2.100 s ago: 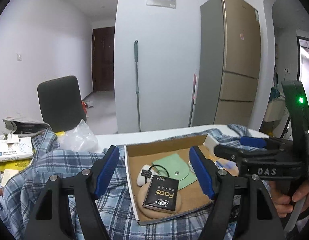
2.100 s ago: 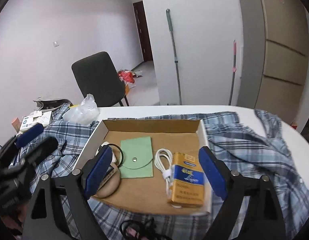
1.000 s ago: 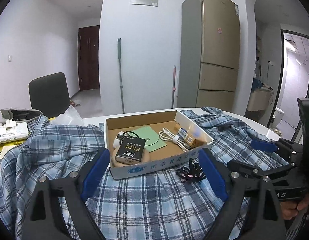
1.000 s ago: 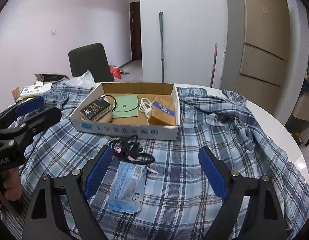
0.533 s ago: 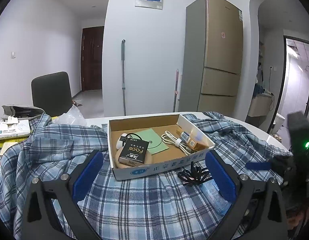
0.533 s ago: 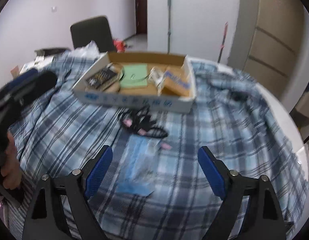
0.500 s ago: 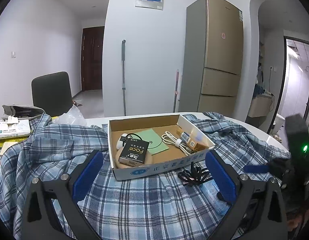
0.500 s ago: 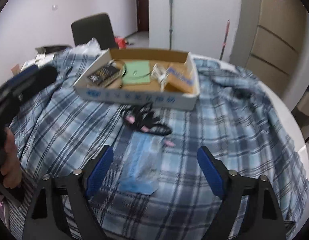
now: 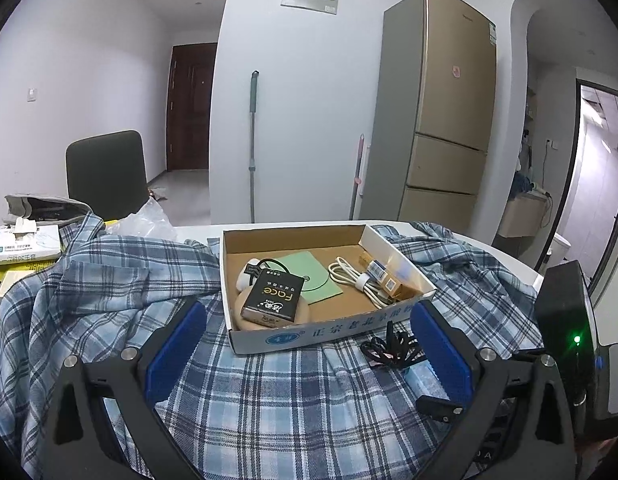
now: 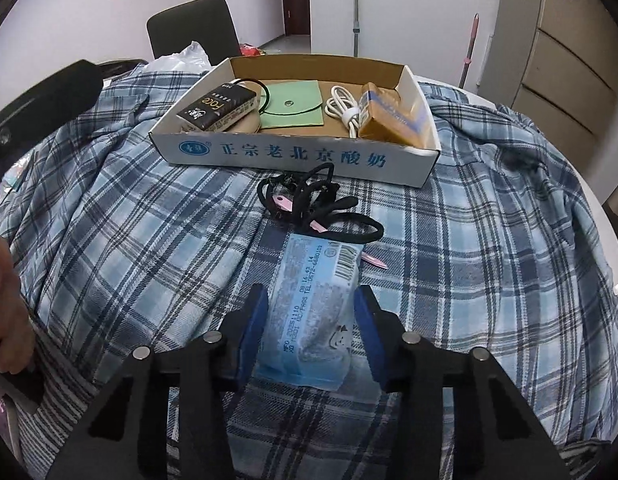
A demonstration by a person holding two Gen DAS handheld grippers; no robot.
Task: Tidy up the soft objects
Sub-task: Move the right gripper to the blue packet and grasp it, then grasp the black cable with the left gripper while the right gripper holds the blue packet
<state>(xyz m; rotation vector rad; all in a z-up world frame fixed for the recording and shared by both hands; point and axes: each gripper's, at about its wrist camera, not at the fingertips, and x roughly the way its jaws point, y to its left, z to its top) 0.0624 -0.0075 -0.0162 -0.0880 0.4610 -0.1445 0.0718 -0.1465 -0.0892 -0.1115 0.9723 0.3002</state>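
Note:
A light blue soft packet [image 10: 315, 308] lies on the blue plaid shirt [image 10: 129, 220] that covers the table. My right gripper [image 10: 311, 306] is low over the packet, its blue pads on either side of it, narrowed but apart from it. A tangle of black hair ties [image 10: 309, 200] lies just beyond the packet, in front of a cardboard box [image 10: 293, 154]. My left gripper [image 9: 305, 340] is wide open and empty above the shirt, in front of the box [image 9: 321, 330]. The hair ties [image 9: 389, 348] and packet [image 9: 423, 378] show by its right finger.
The box holds a black Face pack [image 10: 217, 108], a green pouch [image 10: 293, 104], a white cable [image 10: 343, 110] and a yellow carton [image 10: 389, 118]. A plastic bag [image 9: 143, 224] and paper clutter [image 9: 21, 240] lie at the left. A chair [image 9: 105, 172] stands behind the table.
My right gripper has dropped down and forward onto the blue packet and narrowed its jaws around it. My left gripper has lowered slightly; the box stays put.

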